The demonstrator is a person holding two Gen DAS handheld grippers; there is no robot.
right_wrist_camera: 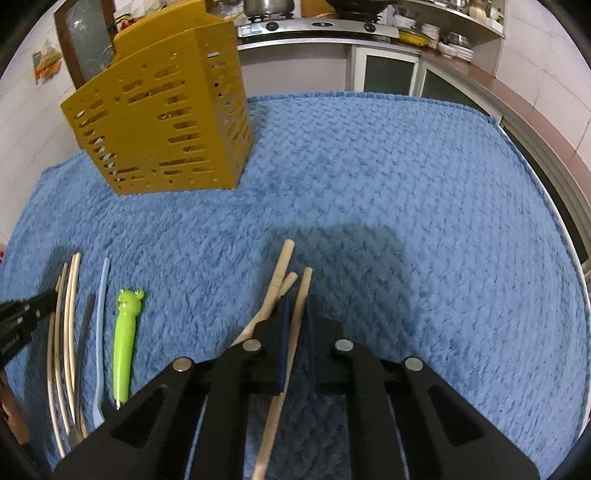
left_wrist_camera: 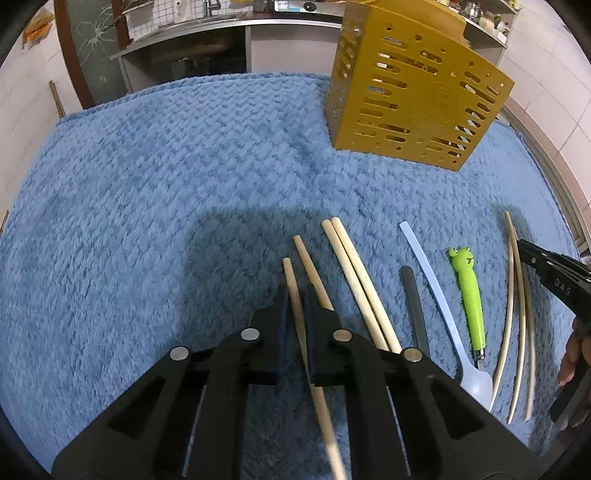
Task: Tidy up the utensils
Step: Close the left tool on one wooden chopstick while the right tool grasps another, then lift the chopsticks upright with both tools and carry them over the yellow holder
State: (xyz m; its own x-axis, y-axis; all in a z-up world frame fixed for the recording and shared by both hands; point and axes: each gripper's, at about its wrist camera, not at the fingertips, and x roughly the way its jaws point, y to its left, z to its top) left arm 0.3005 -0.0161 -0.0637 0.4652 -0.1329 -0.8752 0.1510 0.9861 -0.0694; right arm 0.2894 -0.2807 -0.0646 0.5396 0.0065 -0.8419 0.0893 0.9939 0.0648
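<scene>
A yellow slotted utensil holder [left_wrist_camera: 413, 88] stands at the back of the blue towel [left_wrist_camera: 166, 184]; it also shows in the right wrist view [right_wrist_camera: 162, 122]. My left gripper [left_wrist_camera: 297, 295] is shut on a wooden chopstick [left_wrist_camera: 290, 280], with other chopsticks [left_wrist_camera: 354, 273] lying beside it. My right gripper [right_wrist_camera: 297, 306] is shut on a wooden chopstick [right_wrist_camera: 304, 284], with two more chopsticks [right_wrist_camera: 280, 273] to its left. A green frog-handled utensil [left_wrist_camera: 469, 295], a pale blue spoon [left_wrist_camera: 436, 288] and a dark utensil [left_wrist_camera: 413, 302] lie between the grippers.
Thin curved bamboo sticks [left_wrist_camera: 517, 295] lie at the towel's right side, seen also in the right wrist view [right_wrist_camera: 66, 332]. A kitchen counter with a stove [right_wrist_camera: 317, 26] runs behind the towel. The towel [right_wrist_camera: 406, 184] covers the whole work surface.
</scene>
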